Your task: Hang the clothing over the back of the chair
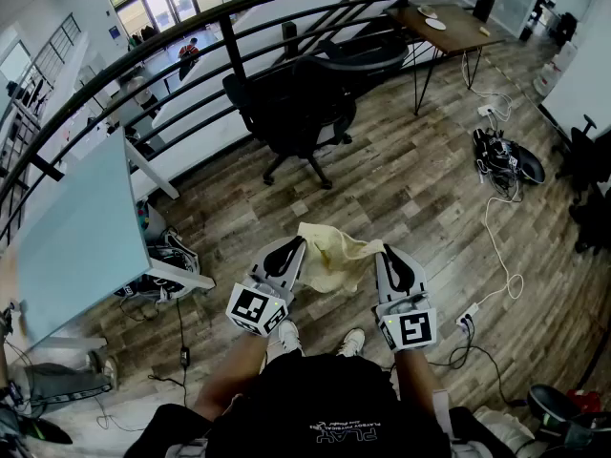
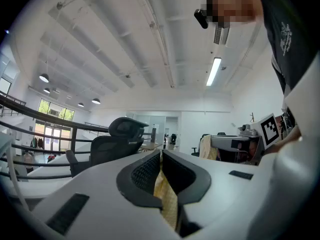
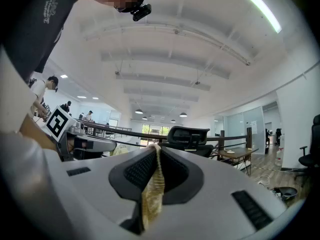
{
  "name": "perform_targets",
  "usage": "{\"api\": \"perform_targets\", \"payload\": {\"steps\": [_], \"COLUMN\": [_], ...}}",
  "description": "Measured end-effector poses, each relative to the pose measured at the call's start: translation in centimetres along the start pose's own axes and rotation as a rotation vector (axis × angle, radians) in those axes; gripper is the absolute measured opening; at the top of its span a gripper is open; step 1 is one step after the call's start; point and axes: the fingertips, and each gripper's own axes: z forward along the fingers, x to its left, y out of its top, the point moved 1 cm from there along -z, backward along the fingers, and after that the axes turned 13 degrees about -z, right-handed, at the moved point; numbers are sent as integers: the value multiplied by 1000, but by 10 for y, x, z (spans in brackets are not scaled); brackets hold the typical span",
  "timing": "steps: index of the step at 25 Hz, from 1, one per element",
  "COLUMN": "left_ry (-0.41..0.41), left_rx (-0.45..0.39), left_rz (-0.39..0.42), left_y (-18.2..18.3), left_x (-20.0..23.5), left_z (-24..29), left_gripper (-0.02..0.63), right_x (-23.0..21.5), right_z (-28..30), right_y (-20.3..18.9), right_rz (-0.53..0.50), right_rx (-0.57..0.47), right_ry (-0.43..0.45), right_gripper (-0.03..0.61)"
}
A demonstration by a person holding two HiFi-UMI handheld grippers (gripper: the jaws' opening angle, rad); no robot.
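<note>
1. Over the wooden floor [image 1: 420, 198], just ahead of the person's shoes, a pale yellow garment [image 1: 334, 256] is held up between two grippers. It is well apart from the black chair [image 1: 291, 113], which stands by the railing [image 1: 229, 27].
2. The left gripper [image 1: 294, 248] has its fingers [image 2: 145, 171] closed on a fold of the garment, and yellow cloth shows pinched between the pads.
3. The right gripper [image 1: 386, 256] does the same, with its fingers [image 3: 137, 171] clamped on another edge of the cloth. Both grippers point level, toward the chair.
4. The garment looks thin, light and limp. It bunches and sags between the two holds and keeps no shape of its own.
5. I judge that a shallow pinch could let it slip. The best hold is along one upper edge at two points set apart, much as now, so the cloth spreads as it is lifted.
6. The chair has a tall back with a headrest [image 3: 187, 134], so the cloth probably has to go up and over. Similar lengths should fall on each side, or it may slide off. The chair looks like a swivel type, so a nudge may turn it.
7. No basket or box takes part. The wooden surface [image 1: 458, 36] by the railing carries white dishes [image 1: 434, 22], too small for me to tell what is in them.
</note>
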Motion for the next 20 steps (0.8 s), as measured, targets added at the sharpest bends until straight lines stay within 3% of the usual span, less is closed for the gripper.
{"api": "perform_targets", "payload": {"steps": [11, 20], "left_ry": [2, -1], "left_rx": [-3, -25], "left_rz": [-3, -11], "left_y": [-3, -8], "left_x": [-20, -50], "left_z": [-8, 7], "left_gripper": [28, 28], "right_x": [1, -23], "right_z": [-18, -37], "right_y": [2, 5], "right_rz": [11, 15], "right_rx": [0, -45], "right_ry": [11, 24], "right_gripper": [38, 38]}}
